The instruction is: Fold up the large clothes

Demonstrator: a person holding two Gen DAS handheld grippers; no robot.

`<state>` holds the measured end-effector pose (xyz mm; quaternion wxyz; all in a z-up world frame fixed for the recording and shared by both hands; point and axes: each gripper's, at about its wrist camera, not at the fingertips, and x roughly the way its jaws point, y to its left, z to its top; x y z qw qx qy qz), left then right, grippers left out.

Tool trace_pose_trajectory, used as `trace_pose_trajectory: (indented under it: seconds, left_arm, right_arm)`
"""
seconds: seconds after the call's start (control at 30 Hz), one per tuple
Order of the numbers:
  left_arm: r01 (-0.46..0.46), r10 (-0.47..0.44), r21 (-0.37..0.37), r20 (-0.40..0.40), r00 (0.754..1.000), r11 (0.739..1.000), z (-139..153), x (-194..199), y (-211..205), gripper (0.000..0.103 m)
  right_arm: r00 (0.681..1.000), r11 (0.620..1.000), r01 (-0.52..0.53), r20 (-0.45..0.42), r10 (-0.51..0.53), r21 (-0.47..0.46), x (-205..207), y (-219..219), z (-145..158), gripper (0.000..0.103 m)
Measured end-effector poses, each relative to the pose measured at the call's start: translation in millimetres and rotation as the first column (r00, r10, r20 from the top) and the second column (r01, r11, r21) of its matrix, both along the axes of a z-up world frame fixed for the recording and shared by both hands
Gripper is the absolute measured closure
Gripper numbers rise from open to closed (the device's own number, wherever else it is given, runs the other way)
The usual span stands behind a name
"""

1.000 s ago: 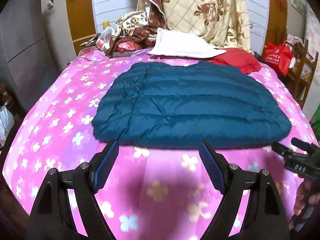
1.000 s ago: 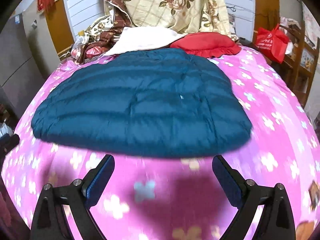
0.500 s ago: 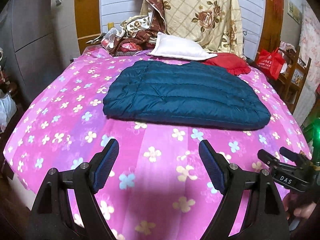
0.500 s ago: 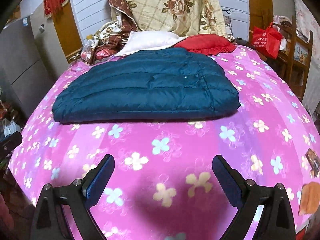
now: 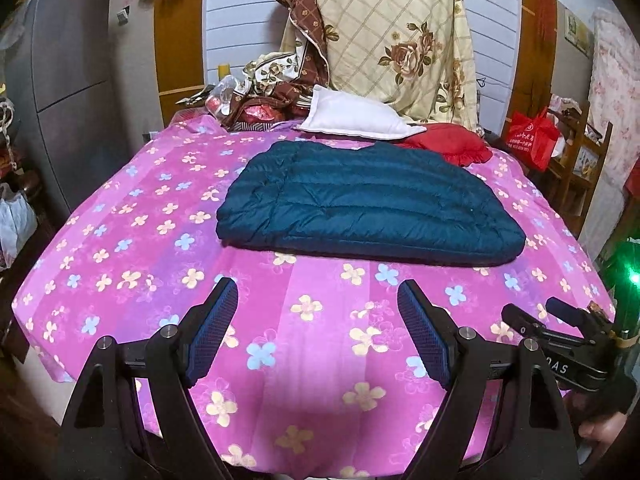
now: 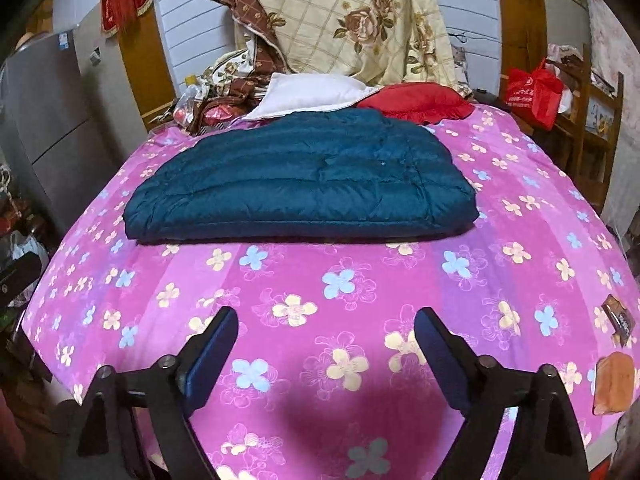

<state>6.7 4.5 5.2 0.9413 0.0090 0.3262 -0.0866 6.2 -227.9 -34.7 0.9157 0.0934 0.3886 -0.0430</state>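
While folded teal jacket [image 5: 368,204] lies mid-bed, white pillow [image 5: 356,118], red cushion [image 5: 448,144] crowd far edge; left gripper [image 5: 316,336] spread, empty; right gripper [image 6: 326,354] closing on nothing; small brown item [image 6: 618,320], maybe wrapper, near bed's right edge.

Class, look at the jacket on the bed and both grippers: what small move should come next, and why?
Probably none on the jacket: it lies folded flat on the bed. The left gripper is open and empty, and the right gripper, also empty, is closing. Lower both and stop.
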Motion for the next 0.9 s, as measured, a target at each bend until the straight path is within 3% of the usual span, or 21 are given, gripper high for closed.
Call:
trace_pose_trajectory:
  seconds: [0.9]
  left_arm:
    - [0.014,-0.014,-0.005,-0.047,0.999,1.0,-12,11,-6,0.02]
  right_arm:
    - [0.999,0.999,0.037,-0.035,-0.038,-0.011,4,-10,-10,0.022]
